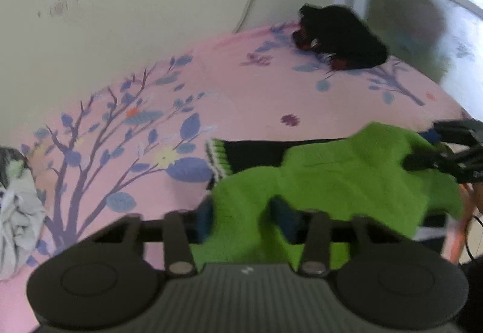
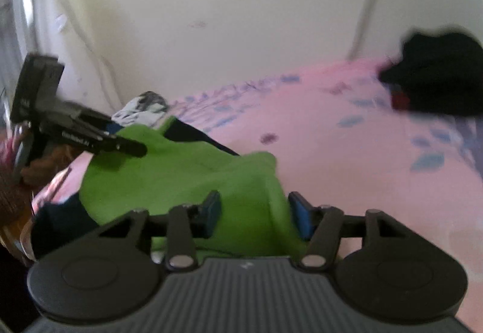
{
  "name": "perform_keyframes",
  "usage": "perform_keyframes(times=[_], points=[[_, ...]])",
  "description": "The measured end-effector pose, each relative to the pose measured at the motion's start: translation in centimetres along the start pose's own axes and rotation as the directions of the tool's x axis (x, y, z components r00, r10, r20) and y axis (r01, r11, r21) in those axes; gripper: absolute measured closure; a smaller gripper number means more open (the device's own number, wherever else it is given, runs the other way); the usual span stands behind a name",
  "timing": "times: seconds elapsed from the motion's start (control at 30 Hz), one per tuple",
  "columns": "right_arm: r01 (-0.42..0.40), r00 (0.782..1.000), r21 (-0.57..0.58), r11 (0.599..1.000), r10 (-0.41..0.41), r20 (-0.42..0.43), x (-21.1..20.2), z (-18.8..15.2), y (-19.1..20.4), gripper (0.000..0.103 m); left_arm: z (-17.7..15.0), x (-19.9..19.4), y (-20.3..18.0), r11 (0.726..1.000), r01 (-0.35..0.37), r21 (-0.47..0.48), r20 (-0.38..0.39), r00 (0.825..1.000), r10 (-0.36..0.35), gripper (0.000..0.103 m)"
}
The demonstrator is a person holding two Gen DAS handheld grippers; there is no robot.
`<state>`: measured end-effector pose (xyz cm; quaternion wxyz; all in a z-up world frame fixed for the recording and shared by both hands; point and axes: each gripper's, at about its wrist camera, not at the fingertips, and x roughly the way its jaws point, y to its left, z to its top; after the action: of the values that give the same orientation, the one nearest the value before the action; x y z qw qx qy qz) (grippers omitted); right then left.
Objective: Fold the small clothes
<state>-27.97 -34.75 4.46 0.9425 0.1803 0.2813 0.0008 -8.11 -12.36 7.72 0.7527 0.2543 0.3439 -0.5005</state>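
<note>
While the green sweater [image 1: 332,182] hangs bunched above the pink bedsheet [image 1: 241,91], we grip it at both ends. Left gripper [image 1: 247,220] and right gripper [image 2: 256,217] each have jaws clamped on its fabric. Black clothes [image 1: 341,37] lie well apart, near the wall.

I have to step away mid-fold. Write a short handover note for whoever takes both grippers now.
Left gripper: fabric of the green sweater lies between its fingers.
Right gripper: likewise, at another edge of the sweater.
The sweater is partly lifted over the pink bedsheet, its black sleeve with striped cuff lying flat.
Black clothes pile sits far back, grey-white garment at the left.
Fold unfinished.
</note>
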Motion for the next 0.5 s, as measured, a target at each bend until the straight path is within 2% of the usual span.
perform_keyframes(times=[0.1, 0.17, 0.2, 0.3, 0.5], points=[[-0.116, 0.992, -0.055, 0.992, 0.118, 0.041, -1.6, -0.1, 0.9, 0.046, -1.0, -3.0, -1.4, 0.998, 0.019, 0.060, 0.080, 0.997, -0.023, 0.065], [-0.166, 0.986, -0.064, 0.984, 0.167, 0.016, -2.0, -0.4, 1.2, 0.039, -1.4, -3.6, -2.1, 0.995, 0.035, 0.094, 0.096, 0.994, -0.044, 0.064], [-0.174, 0.985, -0.068, 0.982, 0.175, -0.002, -1.9, -0.6, 1.3, 0.038, -1.5, -3.4, -2.5, 0.994, 0.033, 0.109, 0.096, 0.994, -0.044, 0.060], [-0.136, 0.991, -0.074, 0.988, 0.134, -0.029, -1.6, -1.3, 1.6, 0.038, -1.0, -1.9, -2.7, 0.991, 0.002, 0.130, 0.078, 0.997, -0.012, 0.054], [-0.061, 0.998, -0.050, 0.997, 0.060, -0.016, -2.2, -1.6, 1.3, 0.038, 0.4, 1.0, -1.8, 0.988, 0.001, 0.156, 0.034, 0.999, -0.007, 0.055]])
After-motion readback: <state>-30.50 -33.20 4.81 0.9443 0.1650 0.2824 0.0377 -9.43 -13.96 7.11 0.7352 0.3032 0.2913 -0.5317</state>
